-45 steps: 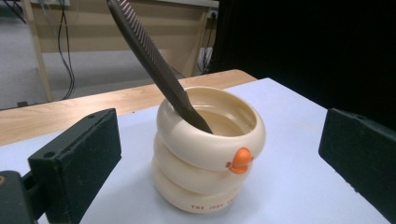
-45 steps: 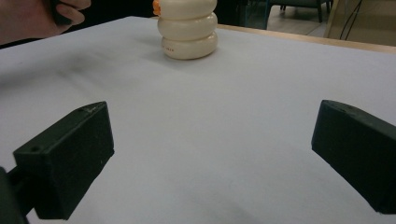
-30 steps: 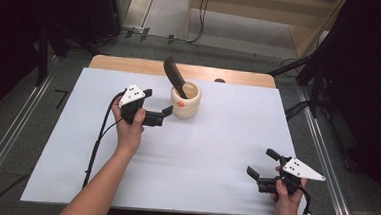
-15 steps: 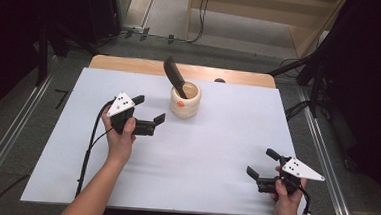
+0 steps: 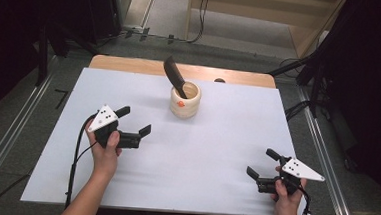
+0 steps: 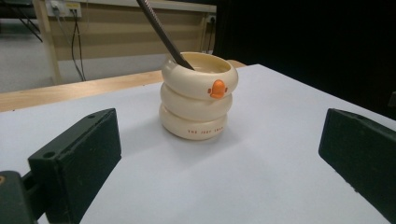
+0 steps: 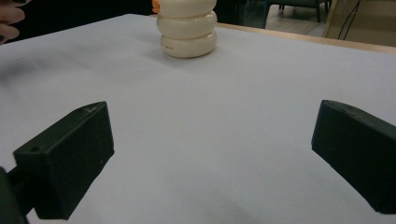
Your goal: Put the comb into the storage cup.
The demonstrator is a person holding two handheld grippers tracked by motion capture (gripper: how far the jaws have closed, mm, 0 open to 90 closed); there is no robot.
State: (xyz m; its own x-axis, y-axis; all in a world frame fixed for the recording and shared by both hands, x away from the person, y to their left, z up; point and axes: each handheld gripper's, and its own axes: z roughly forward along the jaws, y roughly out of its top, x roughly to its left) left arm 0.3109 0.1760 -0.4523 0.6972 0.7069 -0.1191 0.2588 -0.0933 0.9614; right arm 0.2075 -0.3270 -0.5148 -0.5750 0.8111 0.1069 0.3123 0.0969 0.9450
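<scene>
1. Two grippers are over the white table [image 5: 225, 155], and both have their jaws spread wide with nothing between them.
2. Over the last second the left gripper [image 5: 132, 126] has drawn back from the cream cup [image 5: 185, 101]: a second ago it sat just beside the cup's near-left side, and now it is apart from it, toward 8 o'clock of the cup.
3. Its jaws still face the cup, which stands centred between them in the left gripper view [image 6: 198, 98].
4. Standing upright at about 12 o'clock of the table's middle, the cup carries an orange mark on its side, and a dark utensil [image 5: 174, 76] leans out of it toward 11 o'clock.
5. At roughly 5 o'clock, the right gripper [image 5: 261, 165] has stayed put, well apart from the cup.
6. My reading: the utensil is delivered and the left hand is retreating, so little or nothing remains.
</scene>
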